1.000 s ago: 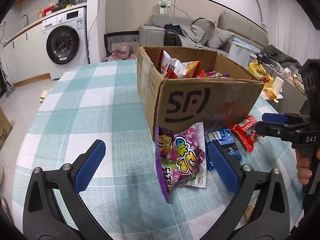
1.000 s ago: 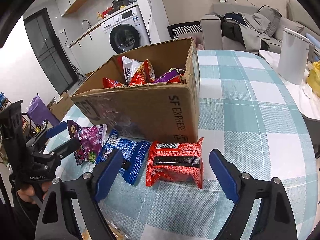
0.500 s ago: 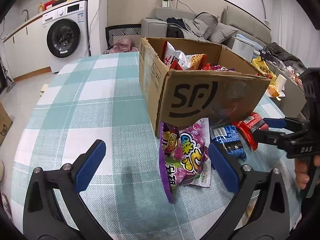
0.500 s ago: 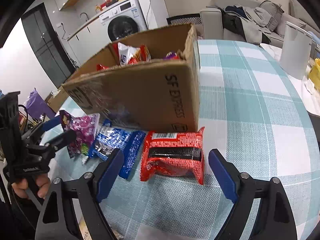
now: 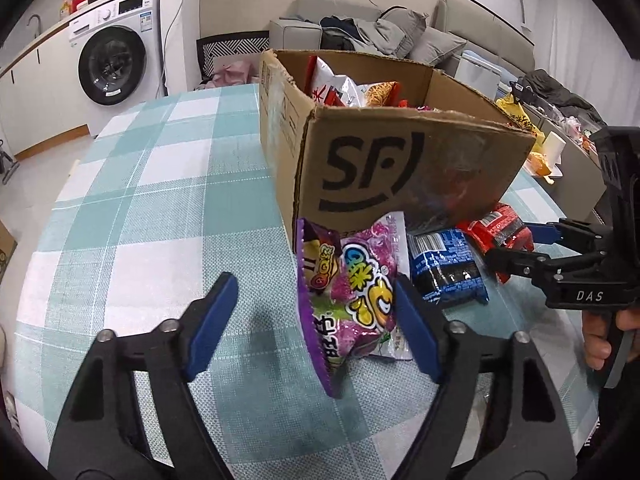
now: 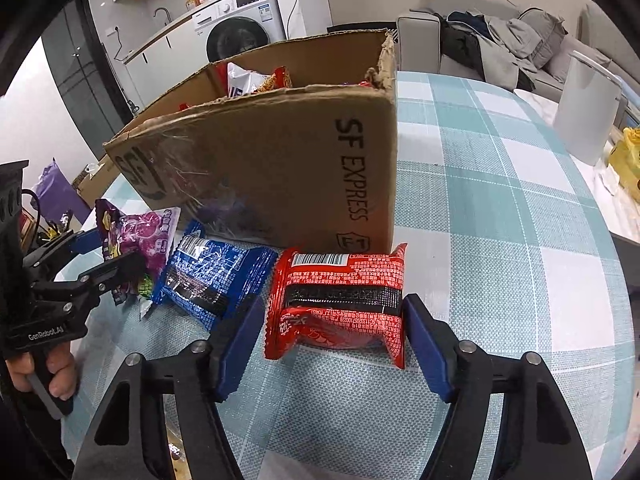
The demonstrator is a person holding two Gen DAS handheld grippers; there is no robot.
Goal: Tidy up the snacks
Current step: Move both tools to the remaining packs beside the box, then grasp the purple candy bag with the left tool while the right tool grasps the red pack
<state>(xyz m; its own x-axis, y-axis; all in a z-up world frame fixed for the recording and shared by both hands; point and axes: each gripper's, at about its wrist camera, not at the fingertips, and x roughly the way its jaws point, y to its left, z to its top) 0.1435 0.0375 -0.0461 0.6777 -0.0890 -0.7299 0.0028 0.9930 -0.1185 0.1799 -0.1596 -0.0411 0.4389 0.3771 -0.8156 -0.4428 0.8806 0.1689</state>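
Closing L tool [image 5: 312,312] round purple pack [image 5: 352,296], R tool [image 6: 332,340] round red pack [image 6: 340,300]

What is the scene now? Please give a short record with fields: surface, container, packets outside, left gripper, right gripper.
surface: table with teal checked cloth
container: open cardboard box, snacks inside
packets outside: purple packet, blue packet, red packet, side by side in front of the box
left gripper: left gripper closing; purple packet between the fingers, beside one pad, not yet clamped
right gripper: right gripper closing around the red packet, pads near both its ends
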